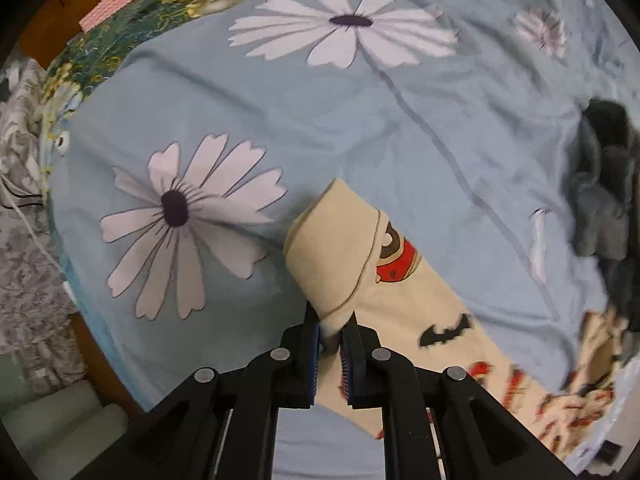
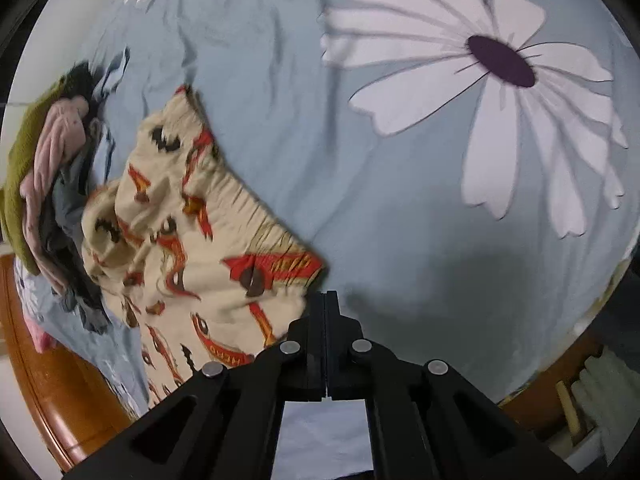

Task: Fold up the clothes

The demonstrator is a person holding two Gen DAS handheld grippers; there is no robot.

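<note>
A cream garment printed with red cars and black bats lies on a light blue bedsheet with big white daisies. In the left wrist view my left gripper (image 1: 331, 330) is shut on the garment's cuffed end (image 1: 340, 248), and the cloth trails off to the lower right. In the right wrist view the same garment (image 2: 192, 240) lies crumpled to the left, its gathered waistband edge running toward my right gripper (image 2: 326, 300). The right gripper's jaws are pressed together at the garment's corner; I cannot tell whether any cloth is pinched between them.
A pile of other clothes, green, pink and dark (image 2: 44, 176), sits at the left in the right wrist view; a dark grey heap (image 1: 608, 184) shows at the right in the left wrist view. The wooden bed frame (image 2: 52, 392) and a floral quilt (image 1: 120, 40) edge the sheet.
</note>
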